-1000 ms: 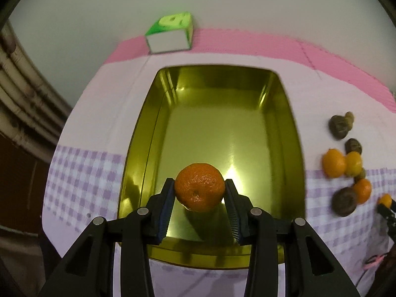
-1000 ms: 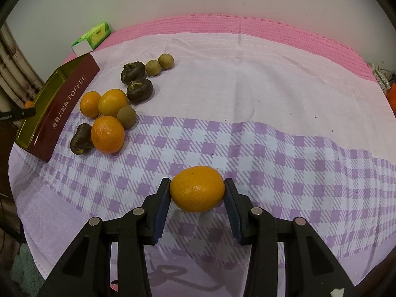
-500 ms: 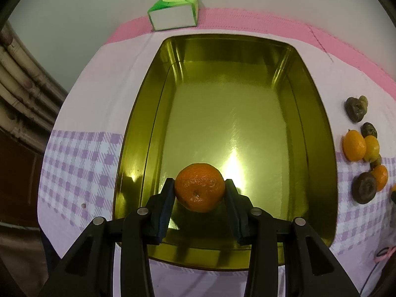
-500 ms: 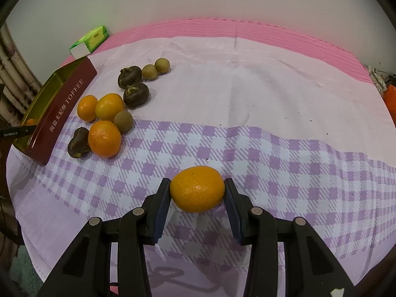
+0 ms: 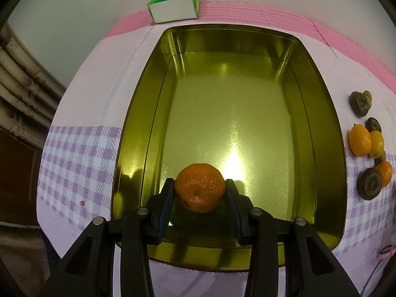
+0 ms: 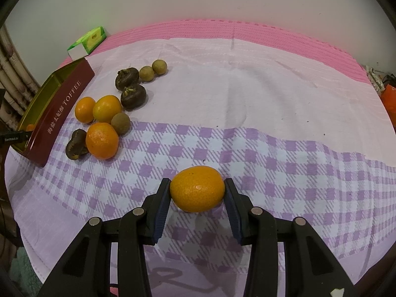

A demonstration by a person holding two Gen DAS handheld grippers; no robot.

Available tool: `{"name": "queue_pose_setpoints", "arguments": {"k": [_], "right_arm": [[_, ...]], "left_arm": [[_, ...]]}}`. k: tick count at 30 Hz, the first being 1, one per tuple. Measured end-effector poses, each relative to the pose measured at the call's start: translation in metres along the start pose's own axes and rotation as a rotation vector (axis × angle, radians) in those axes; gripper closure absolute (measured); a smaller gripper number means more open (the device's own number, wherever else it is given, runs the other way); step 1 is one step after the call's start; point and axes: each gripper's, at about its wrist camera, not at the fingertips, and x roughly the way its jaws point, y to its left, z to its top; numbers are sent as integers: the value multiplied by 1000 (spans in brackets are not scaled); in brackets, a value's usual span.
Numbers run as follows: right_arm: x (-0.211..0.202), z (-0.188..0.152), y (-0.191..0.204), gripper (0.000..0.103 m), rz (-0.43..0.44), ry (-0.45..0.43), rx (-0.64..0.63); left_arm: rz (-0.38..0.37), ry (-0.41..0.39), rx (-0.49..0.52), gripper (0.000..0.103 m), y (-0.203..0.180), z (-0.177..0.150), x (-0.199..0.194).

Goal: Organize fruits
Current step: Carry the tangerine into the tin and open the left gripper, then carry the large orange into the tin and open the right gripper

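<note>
The left gripper (image 5: 200,190) grips a tangerine (image 5: 200,187) over the near end of the gold tin (image 5: 329,128); the right gripper (image 6: 197,190) clamps an orange (image 6: 197,188) well right of that tin.

Your tabletop (image 6: 259,94) wears a pale pink cloth with a purple-checked band across the near part and a ribbed pink strip at the far edge. On it at your left sits the open gold-lined rectangular tin (image 6: 61,109), maroon outside. Just beside the tin lies a cluster of orange, brown and dark fruits (image 6: 109,113). A green-and-white carton (image 6: 87,42) rests behind the tin.
</note>
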Motion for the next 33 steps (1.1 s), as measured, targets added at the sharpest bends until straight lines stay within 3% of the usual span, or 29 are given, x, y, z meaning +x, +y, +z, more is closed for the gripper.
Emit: {"name": "queue_pose_setpoints", "arguments": {"k": [5, 7, 9, 11, 15, 20, 26, 33], "right_arm": [[-9, 5, 0, 64, -6, -25, -1], [-14, 8, 3, 64, -10, -38, -5], [-17, 13, 10, 64, -4, -45, -16], [-20, 22, 22, 64, 12, -57, -35], [-23, 46, 63, 64, 71, -83, -97], [-19, 76, 132, 64, 175, -103, -209], [-5, 94, 217, 64, 268, -97, -351], [27, 99, 274, 64, 280, -16, -444]], "left_arm": [[-24, -46, -11, 60, 3, 1, -11], [-44, -92, -20, 55, 4, 1, -24], [-46, -143, -30, 43, 7, 0, -37], [-34, -217, -49, 39, 12, -2, -56], [11, -291, -118, 34, 29, -10, -77], [112, -253, -199, 29, 60, -13, -74], [110, -249, -268, 27, 81, -26, -76], [113, -219, -324, 25, 93, -25, -68]]}}
